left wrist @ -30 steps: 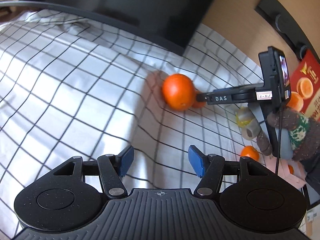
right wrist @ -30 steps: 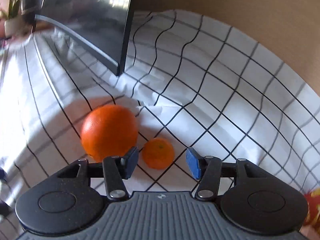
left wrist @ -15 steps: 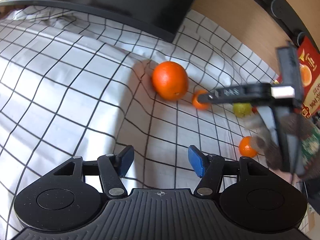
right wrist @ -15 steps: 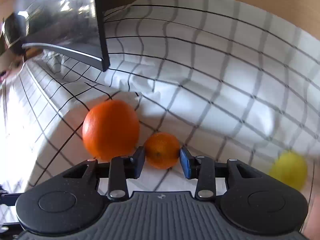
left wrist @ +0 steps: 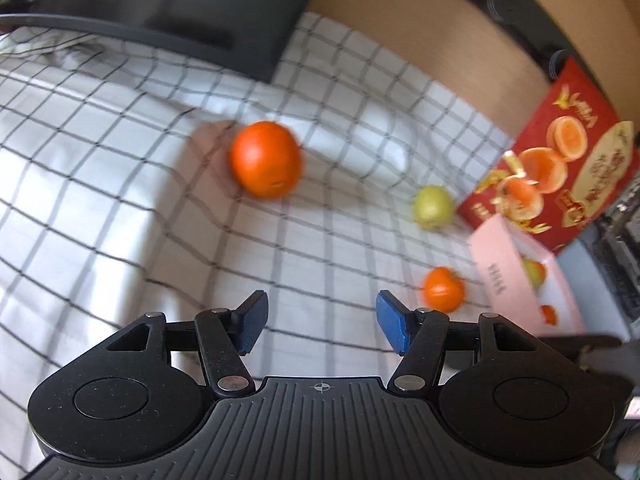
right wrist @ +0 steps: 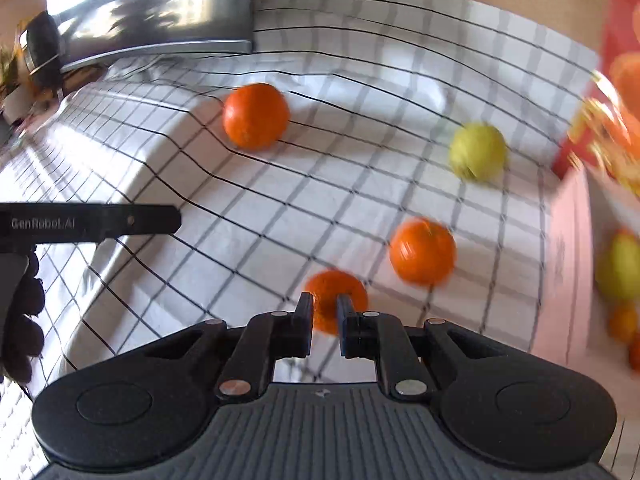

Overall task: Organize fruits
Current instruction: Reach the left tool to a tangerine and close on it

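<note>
My right gripper [right wrist: 323, 312] is shut on a small mandarin [right wrist: 336, 298] and holds it above the checked cloth. A big orange [right wrist: 256, 116] lies further back on the cloth; it also shows in the left wrist view [left wrist: 266, 159]. A yellow-green fruit [right wrist: 477, 151] and another small mandarin [right wrist: 423, 251] lie to the right; both show in the left wrist view too, the yellow-green fruit [left wrist: 434, 208] and the mandarin [left wrist: 444, 289]. My left gripper [left wrist: 318, 322] is open and empty above the cloth, in front of the big orange.
A pink box [left wrist: 516, 272] with several fruits in it stands at the right, also in the right wrist view [right wrist: 576, 248]. A red orange-printed carton [left wrist: 560, 168] stands behind it. A dark monitor [left wrist: 180, 4] stands at the back. The left tool's arm [right wrist: 88, 222] reaches in from the left.
My right gripper has closed on the small mandarin beside the big orange and carried it right, toward the pink box. The left gripper has stayed open and turned right.
</note>
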Motion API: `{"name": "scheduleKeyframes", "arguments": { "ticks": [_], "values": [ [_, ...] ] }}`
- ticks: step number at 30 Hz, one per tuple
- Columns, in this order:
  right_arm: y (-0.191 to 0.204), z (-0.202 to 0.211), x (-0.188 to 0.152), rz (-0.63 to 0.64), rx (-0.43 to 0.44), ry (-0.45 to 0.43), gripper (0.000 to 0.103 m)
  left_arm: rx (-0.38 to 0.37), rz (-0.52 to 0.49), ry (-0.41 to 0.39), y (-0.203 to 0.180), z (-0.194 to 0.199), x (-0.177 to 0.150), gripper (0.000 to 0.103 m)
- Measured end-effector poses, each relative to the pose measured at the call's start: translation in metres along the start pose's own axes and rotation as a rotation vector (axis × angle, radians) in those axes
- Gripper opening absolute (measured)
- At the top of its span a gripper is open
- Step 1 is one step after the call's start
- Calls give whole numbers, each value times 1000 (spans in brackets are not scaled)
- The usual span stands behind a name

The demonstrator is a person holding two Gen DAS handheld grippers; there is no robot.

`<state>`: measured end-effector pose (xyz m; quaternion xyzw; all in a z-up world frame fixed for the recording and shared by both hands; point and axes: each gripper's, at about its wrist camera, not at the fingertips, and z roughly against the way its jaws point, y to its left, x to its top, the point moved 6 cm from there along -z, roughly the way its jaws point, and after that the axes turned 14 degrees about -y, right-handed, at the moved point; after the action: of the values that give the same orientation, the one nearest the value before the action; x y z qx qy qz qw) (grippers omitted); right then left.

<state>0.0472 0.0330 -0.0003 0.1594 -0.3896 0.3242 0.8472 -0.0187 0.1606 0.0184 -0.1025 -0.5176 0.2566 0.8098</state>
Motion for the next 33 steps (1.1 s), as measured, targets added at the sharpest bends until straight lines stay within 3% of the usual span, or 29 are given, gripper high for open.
{"name": "scheduleKeyframes", "arguments": {
  "ticks": [4,13,18,24,27,33],
  "values": [
    [1,7,-12,-62,-14,-77,13,-33,-44,21,-19,-5,-12,65],
    [-6,23,-21,-73,-11,-91,14,-109,-117,110,-48,-7,-30,65],
    [-33,56,-18,-22,-120,-133,42,-105,-183,123,-70,-16,-38,65],
    [-70,80,-32,-40,-257,-117,46,-90,-386,123,-96,-36,-44,65],
    [-78,92,-40,-62,-306,-146,58,-53,-403,163,-97,-51,-54,65],
    [-90,97,-57,-123,-345,-139,59,-63,-446,222,-106,-64,-67,65]
  ]
}}
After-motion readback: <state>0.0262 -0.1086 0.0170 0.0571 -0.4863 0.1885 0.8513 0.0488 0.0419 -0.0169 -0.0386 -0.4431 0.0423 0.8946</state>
